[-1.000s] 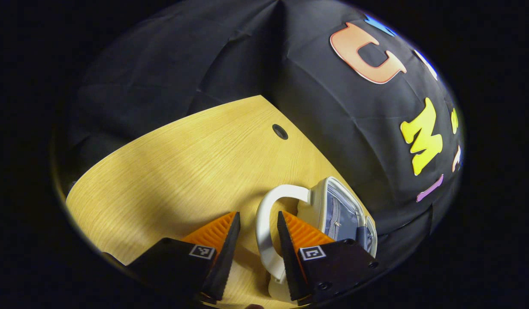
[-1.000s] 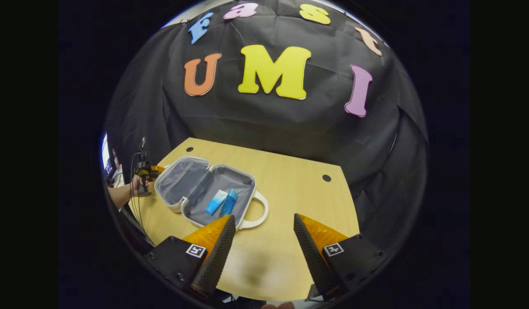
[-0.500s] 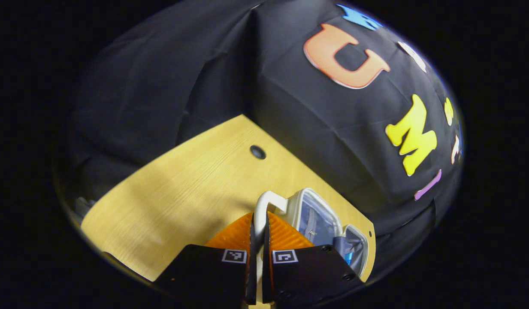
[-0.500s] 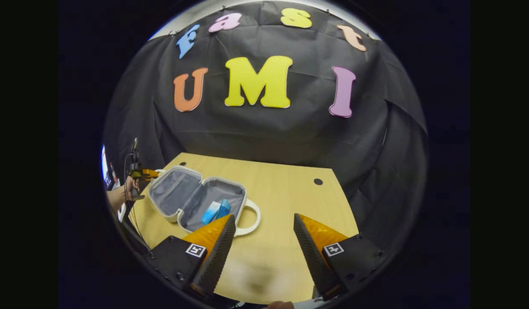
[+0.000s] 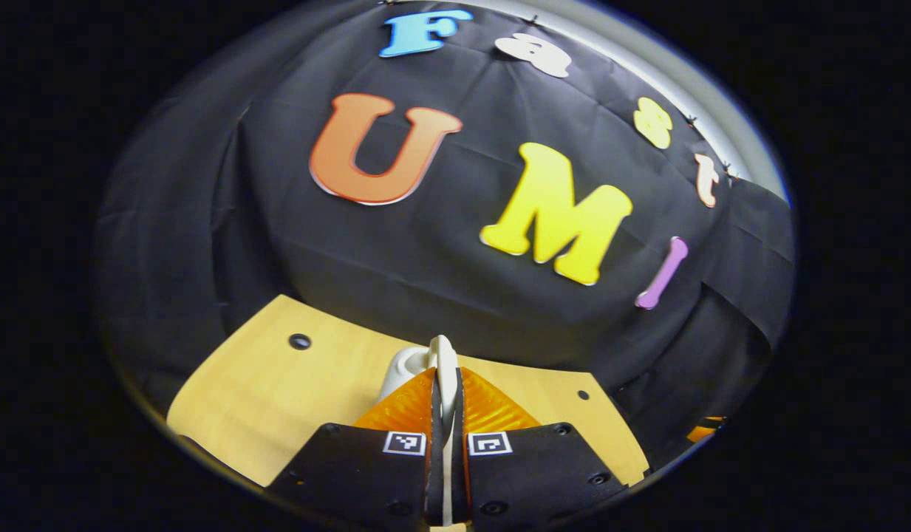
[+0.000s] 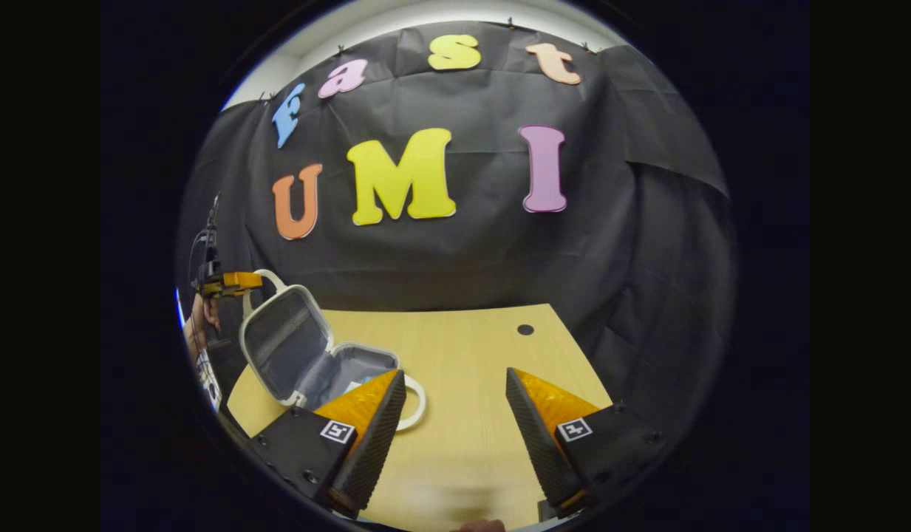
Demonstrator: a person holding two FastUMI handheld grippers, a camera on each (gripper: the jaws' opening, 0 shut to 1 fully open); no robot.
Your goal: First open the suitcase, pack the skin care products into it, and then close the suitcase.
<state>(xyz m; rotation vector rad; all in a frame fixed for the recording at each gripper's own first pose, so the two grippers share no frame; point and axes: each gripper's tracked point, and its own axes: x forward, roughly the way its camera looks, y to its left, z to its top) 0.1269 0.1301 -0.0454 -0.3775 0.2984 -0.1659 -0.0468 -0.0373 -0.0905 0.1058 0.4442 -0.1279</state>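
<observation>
The white suitcase (image 6: 352,363) lies open on the wooden table (image 6: 470,355), its grey-lined lid (image 6: 285,343) raised to about half upright. My left gripper (image 5: 445,384) is shut on the lid's white handle (image 5: 442,353). In the right gripper view the left gripper (image 6: 230,283) shows at the far left, holding that handle (image 6: 269,278) up in a person's hand (image 6: 202,318). My right gripper (image 6: 455,377) hovers open over the table, right of the suitcase, with nothing between its fingers. One of its fingers (image 6: 370,406) hides the suitcase's inside, so the skin care products are out of sight.
The base's own white handle (image 6: 418,403) rests flat on the table near my right gripper. Small round holes (image 6: 525,329) (image 5: 300,341) mark the tabletop. The black cloth wall stands close behind the table's far edge.
The left gripper closed on the lid's handle and lifted it, swinging the lid from flat on the table to about half upright. The right gripper stayed open and drew back a little.
</observation>
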